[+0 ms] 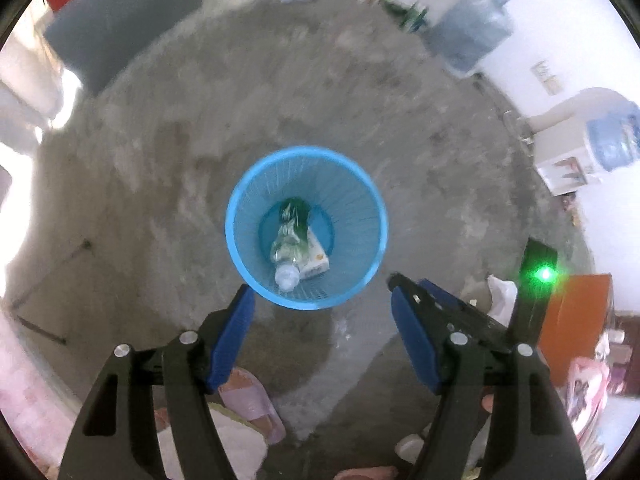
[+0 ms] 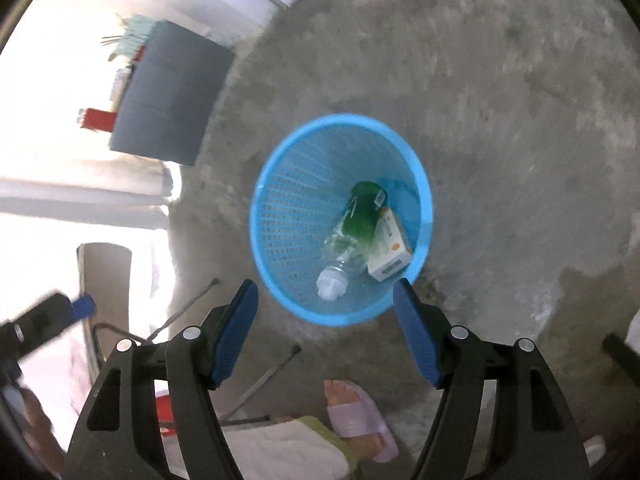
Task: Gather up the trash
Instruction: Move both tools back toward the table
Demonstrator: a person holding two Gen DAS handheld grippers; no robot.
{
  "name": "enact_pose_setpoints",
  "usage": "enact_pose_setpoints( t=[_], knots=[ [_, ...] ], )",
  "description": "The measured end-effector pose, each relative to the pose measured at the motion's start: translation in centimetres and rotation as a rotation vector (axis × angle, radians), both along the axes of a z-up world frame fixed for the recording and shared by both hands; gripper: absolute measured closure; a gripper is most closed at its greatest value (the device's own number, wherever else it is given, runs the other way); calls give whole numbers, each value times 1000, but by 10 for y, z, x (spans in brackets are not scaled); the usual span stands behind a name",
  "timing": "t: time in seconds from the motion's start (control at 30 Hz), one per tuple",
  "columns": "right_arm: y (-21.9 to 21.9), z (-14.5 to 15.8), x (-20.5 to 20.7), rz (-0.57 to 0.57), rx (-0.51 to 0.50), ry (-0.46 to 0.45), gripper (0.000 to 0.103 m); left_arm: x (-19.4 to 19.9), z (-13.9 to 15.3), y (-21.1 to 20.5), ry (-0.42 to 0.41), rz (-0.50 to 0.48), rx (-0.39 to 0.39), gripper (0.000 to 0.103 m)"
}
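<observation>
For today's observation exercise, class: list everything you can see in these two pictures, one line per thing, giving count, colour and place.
basket: one, blue, standing on the floor
bottle: one, clear with green label, lying in the basket
carton: one, white and orange, in the basket beside the bottle
floor: one, grey concrete, under everything
water jugs: two, bluish, by the far wall
cabinet: one, dark grey, at the floor's edge
slippers: two, lilac, on the person's feet
left gripper: one, black with blue pads, open, empty, above the basket
right gripper: one, black with blue pads, open, empty, above the basket
</observation>
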State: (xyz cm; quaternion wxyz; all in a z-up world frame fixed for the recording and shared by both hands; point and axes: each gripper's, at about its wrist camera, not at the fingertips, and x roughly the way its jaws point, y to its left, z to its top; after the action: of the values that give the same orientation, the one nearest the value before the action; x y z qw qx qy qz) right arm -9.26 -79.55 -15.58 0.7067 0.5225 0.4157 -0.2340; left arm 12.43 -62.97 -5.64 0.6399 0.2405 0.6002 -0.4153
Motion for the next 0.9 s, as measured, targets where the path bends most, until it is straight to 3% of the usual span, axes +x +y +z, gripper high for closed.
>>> enact_pose_setpoints(
  t=[0.2, 0.33, 0.47, 0.77, 0.9],
  knots=[
    [63, 74, -37, 13, -200, -21, 29, -32, 95, 78, -172, -161, -215, 27],
    [116, 116, -41, 51, -344, 13, 21, -39, 129, 157, -162, -162, -302, 26],
    [171, 149, -26, 128, -508, 56, 10, -37, 132, 235, -90, -135, -336, 22],
    [277, 184, 33, 319, -793, 171, 8, -19, 98, 425, -147, 189, -496, 22],
    [312, 201, 57, 368, -900, 170, 8, -9, 80, 498, -214, 380, -528, 14]
  ],
)
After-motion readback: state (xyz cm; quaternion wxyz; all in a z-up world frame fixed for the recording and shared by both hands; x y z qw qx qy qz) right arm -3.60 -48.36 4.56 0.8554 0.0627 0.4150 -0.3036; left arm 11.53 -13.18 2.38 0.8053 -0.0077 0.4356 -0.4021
